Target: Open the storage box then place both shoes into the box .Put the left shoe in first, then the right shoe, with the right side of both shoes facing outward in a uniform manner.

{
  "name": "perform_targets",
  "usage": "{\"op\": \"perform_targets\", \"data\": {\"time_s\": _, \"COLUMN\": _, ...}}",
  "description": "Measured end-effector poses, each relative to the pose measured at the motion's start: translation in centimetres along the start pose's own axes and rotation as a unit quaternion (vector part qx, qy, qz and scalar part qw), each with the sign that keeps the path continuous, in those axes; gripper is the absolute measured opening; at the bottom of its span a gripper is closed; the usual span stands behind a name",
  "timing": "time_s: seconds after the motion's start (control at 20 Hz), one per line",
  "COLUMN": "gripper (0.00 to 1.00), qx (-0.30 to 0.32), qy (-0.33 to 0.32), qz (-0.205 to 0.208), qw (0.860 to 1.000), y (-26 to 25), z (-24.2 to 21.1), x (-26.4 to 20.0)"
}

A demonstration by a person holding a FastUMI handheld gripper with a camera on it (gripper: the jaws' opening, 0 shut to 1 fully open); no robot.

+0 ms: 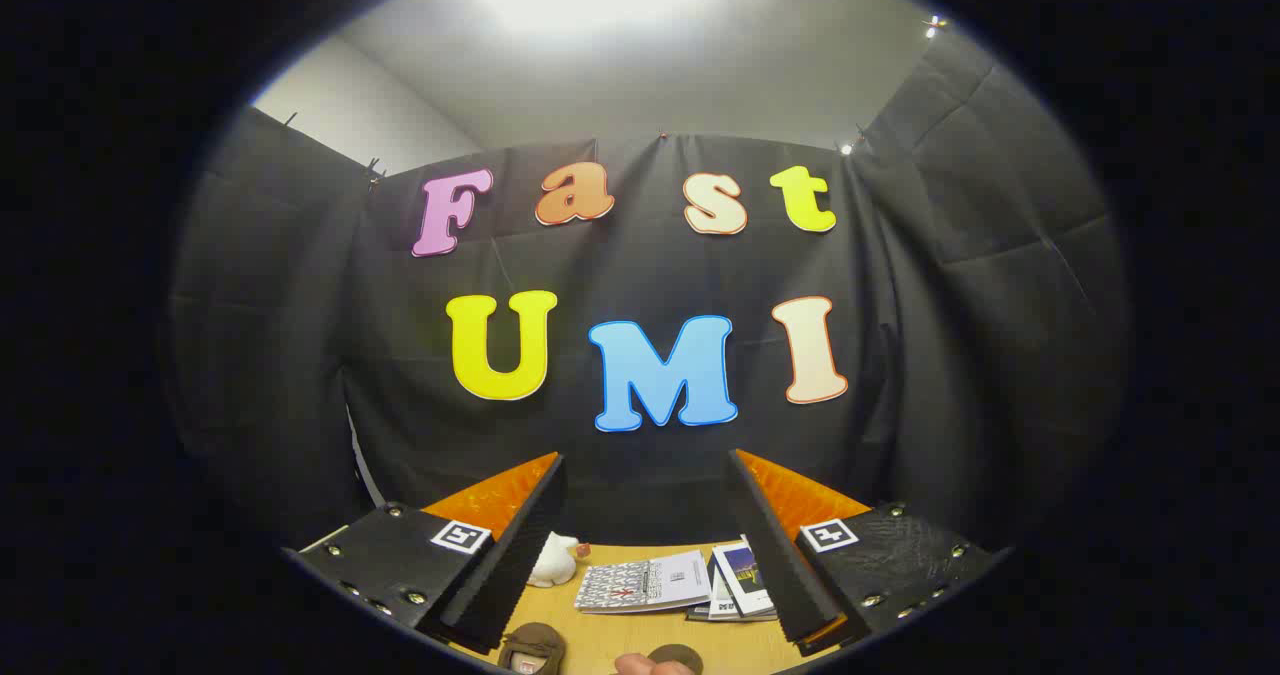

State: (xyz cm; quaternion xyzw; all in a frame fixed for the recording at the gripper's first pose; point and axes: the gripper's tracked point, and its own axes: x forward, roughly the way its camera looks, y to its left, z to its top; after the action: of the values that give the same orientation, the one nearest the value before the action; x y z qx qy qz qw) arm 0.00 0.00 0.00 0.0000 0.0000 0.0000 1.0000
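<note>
My gripper (645, 475) is open, its two fingers spread wide with nothing between them, held high and pointing at the booth's back wall. Low between the fingers lies a wooden table (640, 640). At its near edge I see the top of a brown shoe (532, 647) close to the left finger, and a second dark rounded shape (675, 658) a little to its right, cut off so that I cannot tell what it is. A fingertip of a person (637, 665) shows beside it.
Leaflets and booklets (645, 585) lie on the table between the fingers, with more stacked (738, 585) against the right finger. A small white figure (553, 560) stands by the left finger. Black cloth walls close the booth behind and on both sides.
</note>
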Motion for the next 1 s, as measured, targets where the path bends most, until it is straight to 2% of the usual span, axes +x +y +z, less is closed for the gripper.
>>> {"op": "perform_targets", "data": {"time_s": 1.0, "gripper": 0.97, "qx": 0.040, "qy": 0.011, "qz": 0.033, "qw": 0.999, "y": 2.8, "z": -2.2, "x": 0.9}}
